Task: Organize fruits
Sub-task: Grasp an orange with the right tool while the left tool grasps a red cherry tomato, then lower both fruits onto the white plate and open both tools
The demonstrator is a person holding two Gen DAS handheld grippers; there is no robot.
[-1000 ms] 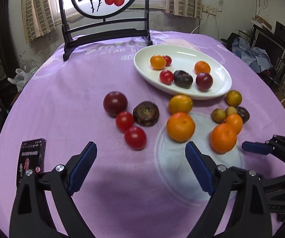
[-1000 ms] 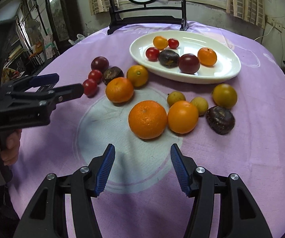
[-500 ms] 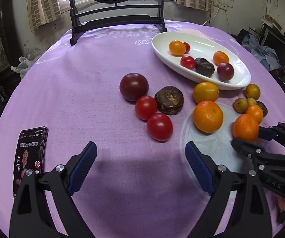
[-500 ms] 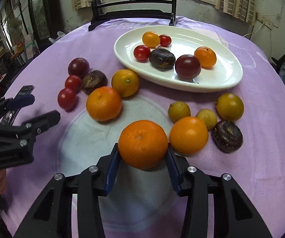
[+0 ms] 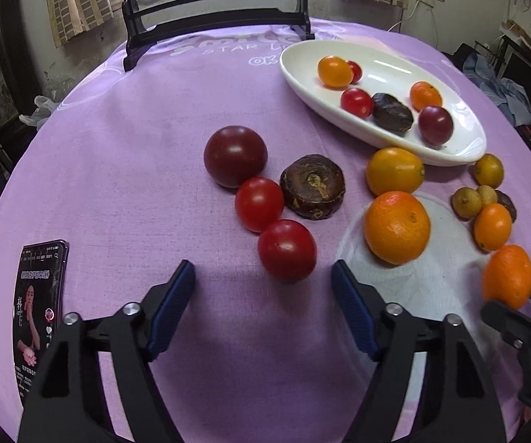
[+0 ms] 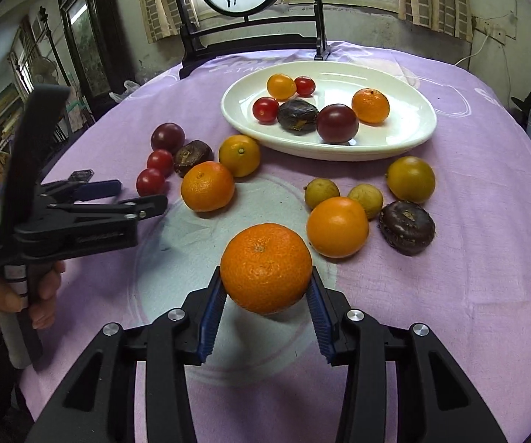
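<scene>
Tablecloth [image 6: 468, 277], lilac woven fabric, carries a glossy oval white plate [image 6: 406, 125]. Right gripper [image 6: 265, 317], short of the plate, now clamps the dimpled round orange [image 6: 265, 267], lifted since earlier. Left gripper [image 5: 263, 295] gapes empty, advanced toward a smooth tomato [image 5: 287, 250].

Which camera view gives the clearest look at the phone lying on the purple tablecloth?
The left wrist view: the phone lies flat near the left gripper, its lit screen plainly visible. In the right wrist view only a small dark sliver shows beyond that gripper's fingers, too small to read.
</scene>
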